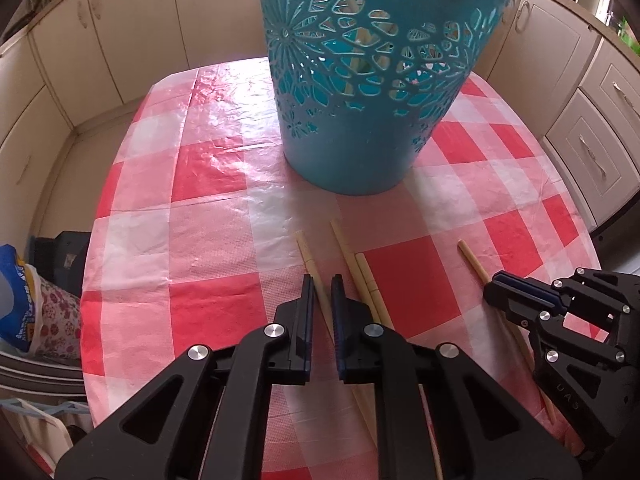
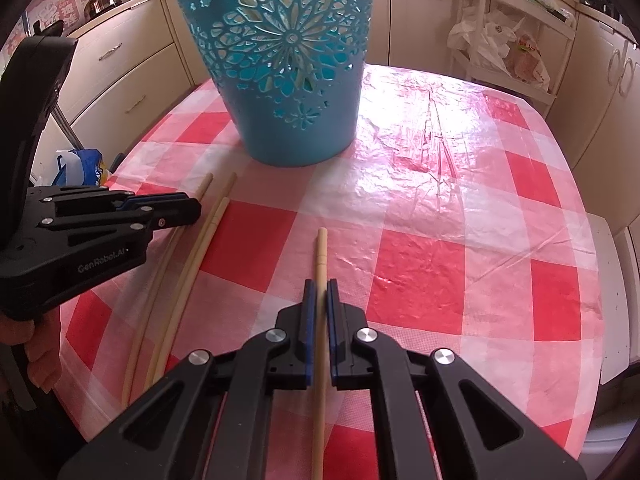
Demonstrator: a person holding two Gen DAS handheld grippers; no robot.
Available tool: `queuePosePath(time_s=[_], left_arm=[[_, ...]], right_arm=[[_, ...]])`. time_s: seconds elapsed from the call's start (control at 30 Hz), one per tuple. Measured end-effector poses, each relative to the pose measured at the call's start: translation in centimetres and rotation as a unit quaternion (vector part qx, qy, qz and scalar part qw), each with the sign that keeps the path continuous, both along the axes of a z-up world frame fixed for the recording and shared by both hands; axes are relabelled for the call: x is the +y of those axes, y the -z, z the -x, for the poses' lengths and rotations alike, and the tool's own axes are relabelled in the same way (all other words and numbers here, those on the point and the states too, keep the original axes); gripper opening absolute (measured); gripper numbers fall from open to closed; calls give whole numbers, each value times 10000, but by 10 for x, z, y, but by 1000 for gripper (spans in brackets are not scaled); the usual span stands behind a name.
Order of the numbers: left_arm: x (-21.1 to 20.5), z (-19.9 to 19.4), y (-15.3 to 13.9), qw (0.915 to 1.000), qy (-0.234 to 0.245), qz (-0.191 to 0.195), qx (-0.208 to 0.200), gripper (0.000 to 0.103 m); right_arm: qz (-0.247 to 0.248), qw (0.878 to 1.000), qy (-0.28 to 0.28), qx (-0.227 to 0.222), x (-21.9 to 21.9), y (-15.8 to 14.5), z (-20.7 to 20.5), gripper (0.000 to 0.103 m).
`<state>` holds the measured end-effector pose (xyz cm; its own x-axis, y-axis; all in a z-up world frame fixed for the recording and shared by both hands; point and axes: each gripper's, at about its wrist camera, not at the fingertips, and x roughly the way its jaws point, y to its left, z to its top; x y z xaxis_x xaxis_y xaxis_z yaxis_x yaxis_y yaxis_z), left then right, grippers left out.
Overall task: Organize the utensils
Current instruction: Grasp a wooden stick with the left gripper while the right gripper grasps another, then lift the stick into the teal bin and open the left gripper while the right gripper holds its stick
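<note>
A teal openwork basket point(image 1: 360, 100) point(image 2: 288, 80) stands upright on the checked tablecloth, and pale sticks show through its holes. Several cream chopsticks lie in front of it. My left gripper point(image 1: 323, 280) is shut on the leftmost chopstick point(image 1: 304, 252), which runs between its pads. Two more chopsticks point(image 1: 356, 264) lie side by side just right of it. My right gripper point(image 2: 320, 284) is shut on a separate chopstick point(image 2: 321, 248) that points toward the basket. In the right wrist view the left gripper point(image 2: 192, 208) sits low at the left, over the leftmost chopstick point(image 2: 206, 184), beside the pair point(image 2: 222, 204).
The round table point(image 2: 460, 184) carries a glossy red and white checked cloth. Cream kitchen cabinets point(image 1: 100, 40) surround it. A blue bag point(image 1: 16, 300) lies by the table's left edge, and a white rack with plastic bags point(image 2: 504, 40) stands at the back right.
</note>
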<state>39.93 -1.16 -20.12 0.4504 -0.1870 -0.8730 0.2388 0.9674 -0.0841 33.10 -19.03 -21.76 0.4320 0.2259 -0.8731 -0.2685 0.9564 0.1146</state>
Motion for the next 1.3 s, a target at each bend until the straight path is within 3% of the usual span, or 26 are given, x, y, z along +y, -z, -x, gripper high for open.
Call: queuePosePath(time_s=[0.27, 0.5, 0.57, 0.63, 0.8, 1.3], left_arm=[[-5, 0, 0, 9999, -69, -70, 53, 10], [-16, 5, 1, 9997, 31, -241, -53, 18], [-20, 7, 1, 9990, 80, -415, -140, 12], [-18, 7, 1, 9993, 70, -346, -129, 6], [-12, 15, -16, 9976, -46, -474, -508, 5], [-16, 35, -61, 9908, 24, -474, -1264, 5]], right_arm=[[-47, 10000, -7, 77, -3, 0, -3, 6], [-65, 10000, -20, 1, -2, 1, 0, 6], [-76, 10000, -16, -7, -2, 1, 1, 6], [-142, 9999, 22, 4, -4, 1, 1, 6], [-619, 9978, 205, 147, -16, 0, 0, 6], [-1143, 9923, 385, 298, -28, -2, -3, 6]])
